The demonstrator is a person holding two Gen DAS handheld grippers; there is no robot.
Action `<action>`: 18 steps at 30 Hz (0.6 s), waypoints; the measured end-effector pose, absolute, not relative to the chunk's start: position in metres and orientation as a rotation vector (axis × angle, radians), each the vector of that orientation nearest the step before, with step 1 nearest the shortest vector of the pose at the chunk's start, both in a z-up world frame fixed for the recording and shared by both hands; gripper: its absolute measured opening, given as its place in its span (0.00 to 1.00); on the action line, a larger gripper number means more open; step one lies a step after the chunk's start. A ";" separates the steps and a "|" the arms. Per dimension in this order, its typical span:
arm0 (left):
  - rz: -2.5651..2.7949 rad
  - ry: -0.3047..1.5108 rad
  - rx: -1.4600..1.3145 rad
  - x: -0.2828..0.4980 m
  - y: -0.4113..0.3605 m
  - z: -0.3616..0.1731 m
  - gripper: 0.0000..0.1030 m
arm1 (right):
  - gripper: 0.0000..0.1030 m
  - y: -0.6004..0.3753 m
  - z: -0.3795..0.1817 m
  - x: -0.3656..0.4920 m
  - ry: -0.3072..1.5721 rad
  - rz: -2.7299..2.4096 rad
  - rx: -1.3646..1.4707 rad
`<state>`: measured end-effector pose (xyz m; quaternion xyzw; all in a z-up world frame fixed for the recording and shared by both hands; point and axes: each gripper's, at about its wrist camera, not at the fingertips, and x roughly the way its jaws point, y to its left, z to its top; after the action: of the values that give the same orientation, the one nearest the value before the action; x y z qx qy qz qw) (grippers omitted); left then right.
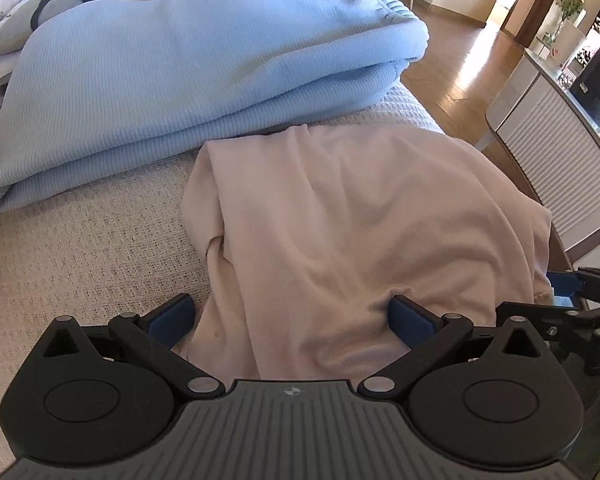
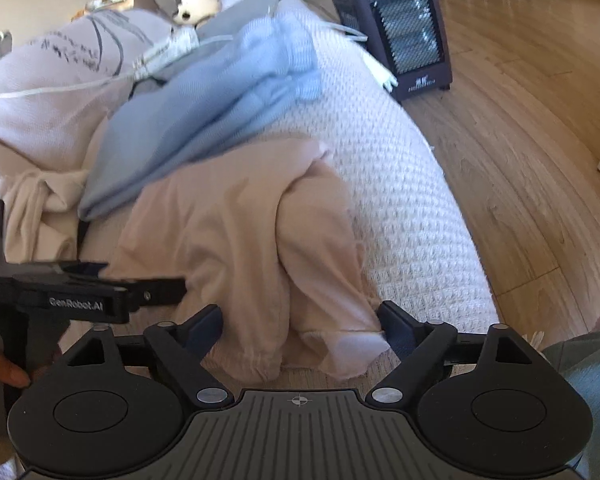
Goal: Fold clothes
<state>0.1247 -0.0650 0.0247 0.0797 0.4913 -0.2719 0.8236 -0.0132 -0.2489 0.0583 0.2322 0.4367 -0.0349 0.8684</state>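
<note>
Pink top: the pale pink top lies on the cream bed cover, near the bed's edge, bunched and partly folded.
Left gripper: the left gripper has its fingers wide apart, with the near edge of the pink top between them. The right pad seems to touch the cloth, but nothing is squeezed.
Right gripper: the right gripper has its fingers wide apart too, around a fold and a white corner of the pink top, not pinching it.
Around: a folded blue blanket lies just behind the pink top. A crumpled white cloth sits by it. A dark heater stands on the wood floor beside the bed. A white cabinet stands on the other side.
Hard to see: the far end of the bed is blurry, and a small black and white thing there cannot be made out.
Writing: the left gripper's side reads "GenRobot.AI".
</note>
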 end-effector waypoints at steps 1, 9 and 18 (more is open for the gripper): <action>-0.576 1.044 0.175 0.124 -0.066 0.024 1.00 | 0.86 -0.249 0.058 -0.013 0.914 -0.071 0.483; -0.564 1.039 0.187 0.122 -0.067 0.023 1.00 | 0.92 -0.248 0.055 -0.011 0.939 -0.066 0.462; -0.561 1.032 0.190 0.120 -0.065 0.023 1.00 | 0.93 -0.247 0.055 -0.011 0.944 -0.066 0.456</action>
<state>0.1203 -0.0650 0.0226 0.0894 0.4862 -0.2641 0.8282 -0.0109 -0.2467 0.0547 0.2178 0.4507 -0.0317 0.8651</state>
